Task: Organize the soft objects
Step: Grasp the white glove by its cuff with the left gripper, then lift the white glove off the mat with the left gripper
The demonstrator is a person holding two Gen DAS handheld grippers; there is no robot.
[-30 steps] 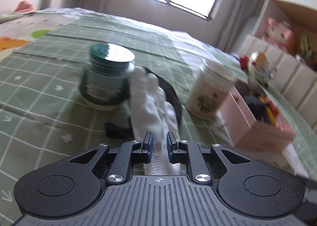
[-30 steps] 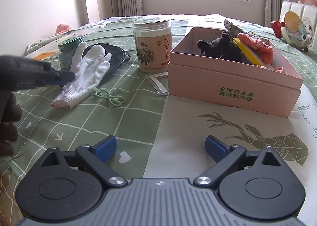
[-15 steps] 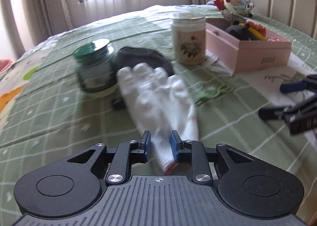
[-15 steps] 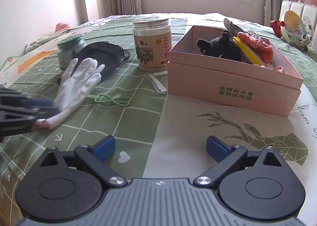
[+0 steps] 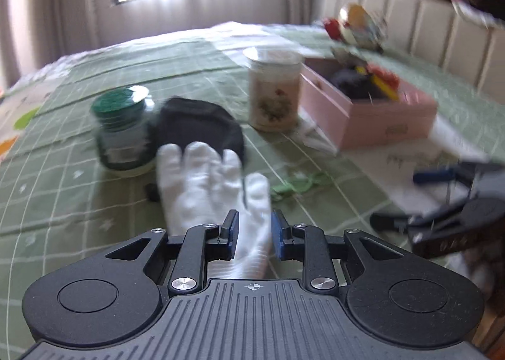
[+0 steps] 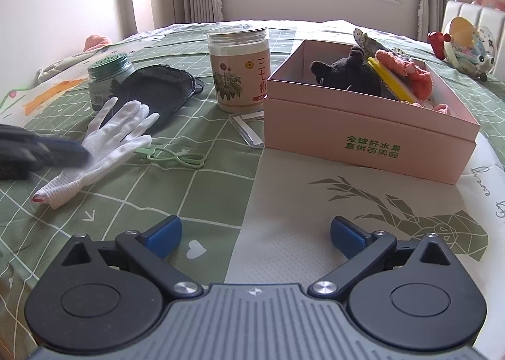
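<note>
- Already in the pink box [image 6: 363,136], far right: black plush [image 6: 344,71] and other soft items.
- Left to store: white glove [image 5: 214,189], flat on the bed, its cuff between the narrowly parted left tool [image 5: 252,233].
- Also loose: black mask [image 6: 157,85].
- Right tool [image 6: 255,230] wide, empty.

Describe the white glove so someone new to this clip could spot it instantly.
Start at the pink cardboard box on the green checked cloth, then look left past the tall clear-lidded jar. The white knit glove lies flat, fingertips overlapping a black mesh pouch; it is the only white, hand-shaped item.
</note>
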